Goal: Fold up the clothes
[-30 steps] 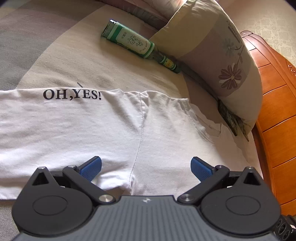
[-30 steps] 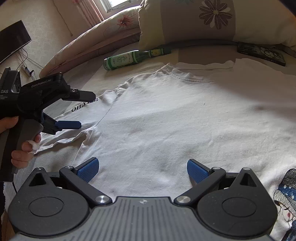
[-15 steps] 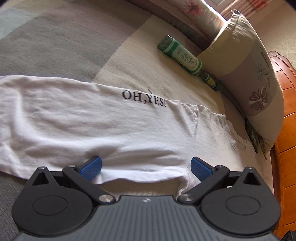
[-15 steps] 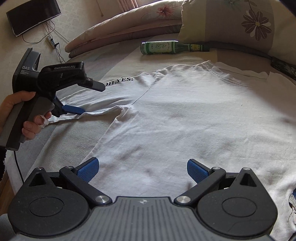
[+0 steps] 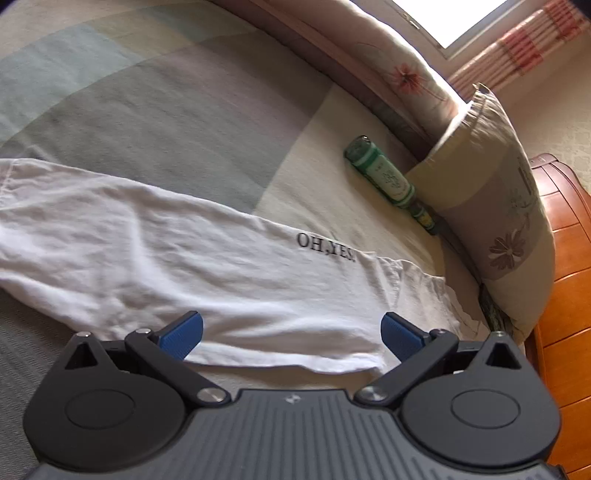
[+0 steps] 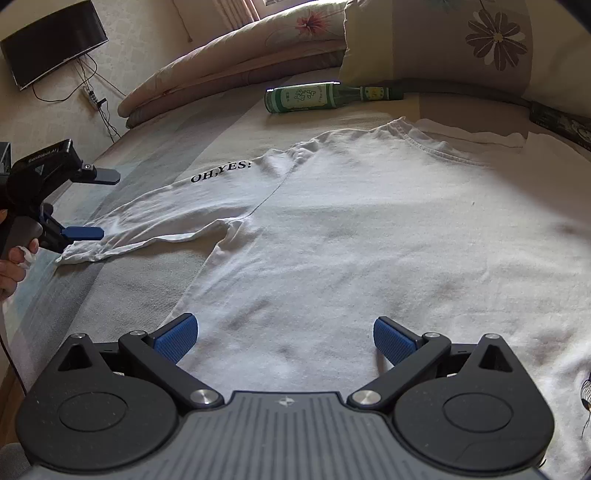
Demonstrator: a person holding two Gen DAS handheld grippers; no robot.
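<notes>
**White shirt spread on bed; both grippers open above it**

White shirt [image 6: 369, 236] lies flat on the bed [image 6: 140, 280], neckline toward the pillows. Its long sleeve [image 5: 147, 251], printed "OH,YES!" [image 5: 327, 248] near the shoulder, extends sideways across the grey and beige patchwork cover.

Left wrist view: the left gripper [image 5: 291, 332] has its blue fingers spread wide apart over the lower edge of the sleeve, with nothing between them. This view alone shows the window [image 5: 454, 18], the curtain [image 5: 517, 48] and the orange wooden headboard [image 5: 569, 258] beside a flowered pillow [image 5: 491, 206].

Right wrist view: the right gripper [image 6: 284, 338] is likewise spread apart, positioned over the shirt body near the side seam, holding nothing. Only this view shows the full torso, the collar [image 6: 436, 147], a wall-mounted screen [image 6: 55, 40] and the left gripper from outside, held by a hand [image 6: 14, 258] at the sleeve cuff [image 6: 77, 254]. Its lower blue finger lies just beside the cuff; contact cannot be determined.

A green bottle [image 6: 310, 98] lies on its side beyond the shirt, near the pillow, visible in both views.
</notes>
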